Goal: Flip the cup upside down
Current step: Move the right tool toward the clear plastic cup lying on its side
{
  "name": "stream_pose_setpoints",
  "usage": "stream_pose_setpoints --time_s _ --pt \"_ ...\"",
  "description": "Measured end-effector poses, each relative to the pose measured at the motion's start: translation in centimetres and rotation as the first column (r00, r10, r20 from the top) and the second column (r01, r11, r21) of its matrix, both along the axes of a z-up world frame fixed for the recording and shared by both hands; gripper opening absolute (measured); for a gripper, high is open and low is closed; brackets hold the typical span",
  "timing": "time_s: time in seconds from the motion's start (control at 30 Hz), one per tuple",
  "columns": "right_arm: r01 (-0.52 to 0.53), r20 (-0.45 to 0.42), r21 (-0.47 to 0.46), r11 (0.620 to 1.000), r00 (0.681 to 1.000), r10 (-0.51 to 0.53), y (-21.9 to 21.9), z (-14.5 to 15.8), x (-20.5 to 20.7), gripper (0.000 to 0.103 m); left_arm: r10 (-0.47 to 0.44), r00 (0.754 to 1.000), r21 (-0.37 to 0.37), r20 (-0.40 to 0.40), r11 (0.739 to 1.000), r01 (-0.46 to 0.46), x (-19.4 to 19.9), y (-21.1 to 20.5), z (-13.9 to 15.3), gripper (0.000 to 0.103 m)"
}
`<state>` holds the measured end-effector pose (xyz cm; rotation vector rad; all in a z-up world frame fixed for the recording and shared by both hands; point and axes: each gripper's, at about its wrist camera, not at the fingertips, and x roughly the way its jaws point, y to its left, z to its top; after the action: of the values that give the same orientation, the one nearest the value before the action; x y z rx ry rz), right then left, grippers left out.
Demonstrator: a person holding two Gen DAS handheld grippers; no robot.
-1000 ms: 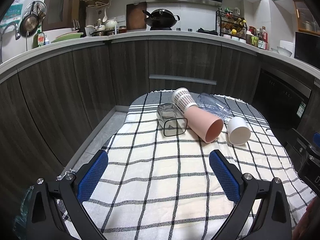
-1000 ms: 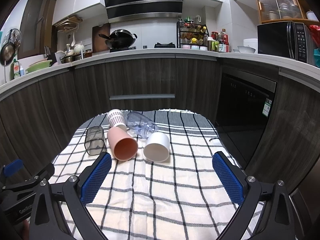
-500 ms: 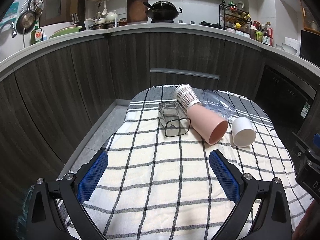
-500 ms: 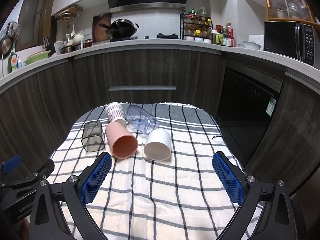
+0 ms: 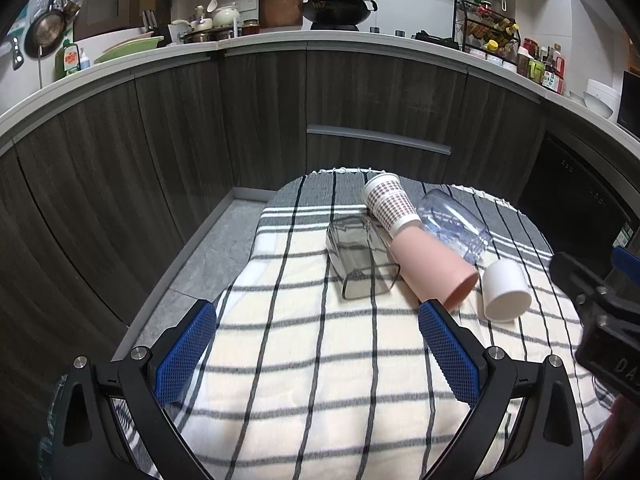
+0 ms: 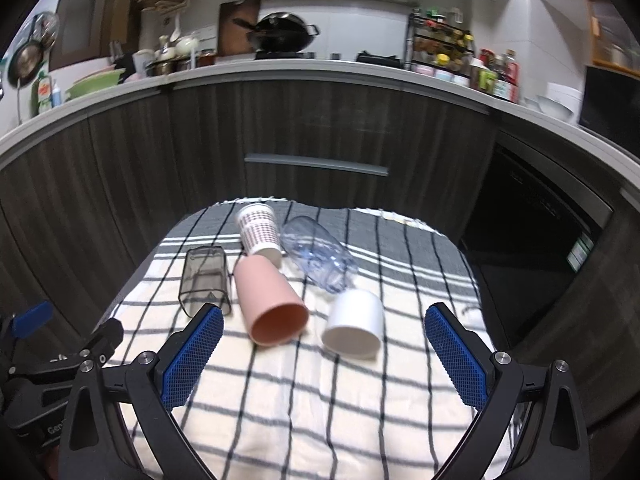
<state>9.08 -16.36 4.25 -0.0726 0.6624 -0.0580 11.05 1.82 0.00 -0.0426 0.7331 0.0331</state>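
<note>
Several cups lie on their sides on a checked cloth: a pink cup (image 5: 434, 268) (image 6: 268, 300), a white cup (image 5: 505, 290) (image 6: 354, 324), a patterned paper cup (image 5: 390, 204) (image 6: 259, 232), a clear bluish cup (image 5: 454, 226) (image 6: 318, 258) and a smoky square cup (image 5: 358, 258) (image 6: 204, 280). My left gripper (image 5: 316, 348) is open and empty, short of the smoky cup. My right gripper (image 6: 324, 348) is open and empty, just short of the pink and white cups.
The checked cloth (image 5: 320, 380) (image 6: 320, 400) covers a small table with curved edges. Dark wood cabinets (image 5: 260, 120) ring it, with floor (image 5: 208, 256) to the left. A dishwasher front (image 6: 532, 220) stands at the right. The right gripper's body (image 5: 600, 320) shows at the left view's right edge.
Both grippers have moved forward and lower toward the cups, which look larger and nearer. Both stay open. The cups have not moved.
</note>
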Motion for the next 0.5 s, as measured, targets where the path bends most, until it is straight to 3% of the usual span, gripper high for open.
stream_pose_setpoints --time_s 0.27,0.5 --pt "-0.067 -0.079 0.003 0.998 0.995 0.067 1.0 -0.2 6.0 0.101 0.047 0.999 -0.029 -0.017 0.998 -0.048 4.2 0.8 0.4 0.103" --pt "-0.092 -0.141 -0.058 0.994 0.987 0.083 1.0 0.0 11.3 0.101 0.092 0.993 -0.006 -0.068 0.996 -0.093 8.2 -0.4 -0.1 0.103"
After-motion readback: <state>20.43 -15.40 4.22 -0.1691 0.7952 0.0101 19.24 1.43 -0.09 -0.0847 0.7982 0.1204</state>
